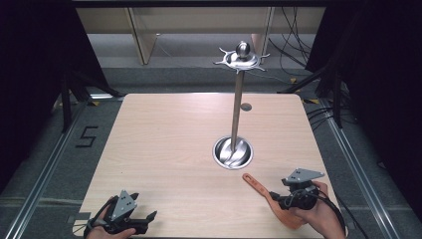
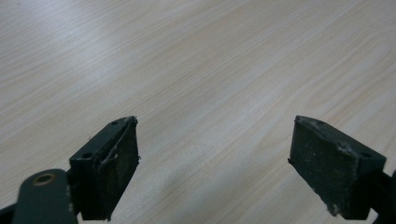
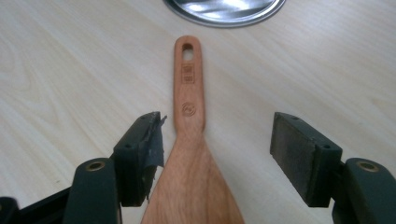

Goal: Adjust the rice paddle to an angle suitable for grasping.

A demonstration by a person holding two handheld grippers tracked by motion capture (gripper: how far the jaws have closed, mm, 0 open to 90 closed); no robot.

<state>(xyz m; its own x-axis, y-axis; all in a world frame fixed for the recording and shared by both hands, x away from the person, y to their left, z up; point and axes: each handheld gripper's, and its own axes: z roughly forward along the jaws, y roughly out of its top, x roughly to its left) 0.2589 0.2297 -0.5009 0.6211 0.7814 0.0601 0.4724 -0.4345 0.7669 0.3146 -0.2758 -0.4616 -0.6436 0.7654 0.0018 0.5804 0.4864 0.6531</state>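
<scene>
A wooden spatula (image 1: 263,195) lies flat on the table at the front right, its handle with a hanging hole (image 3: 187,51) pointing toward the metal stand. My right gripper (image 1: 278,198) hovers over its blade end, open, with the spatula (image 3: 190,158) between the jaws and close to the left pad (image 3: 148,149). A tall steel hanging stand (image 1: 238,104) rises from a round base (image 1: 233,152) and carries a hook ring (image 1: 242,58) on top. At the front left my left gripper (image 1: 149,219) is open above bare wood, nothing between its pads (image 2: 112,172).
The light wooden table (image 1: 164,149) sits on a grey floor with metal rails at both sides. A small dark disc (image 1: 246,106) lies on the table behind the stand. Cables run over the floor at the back right.
</scene>
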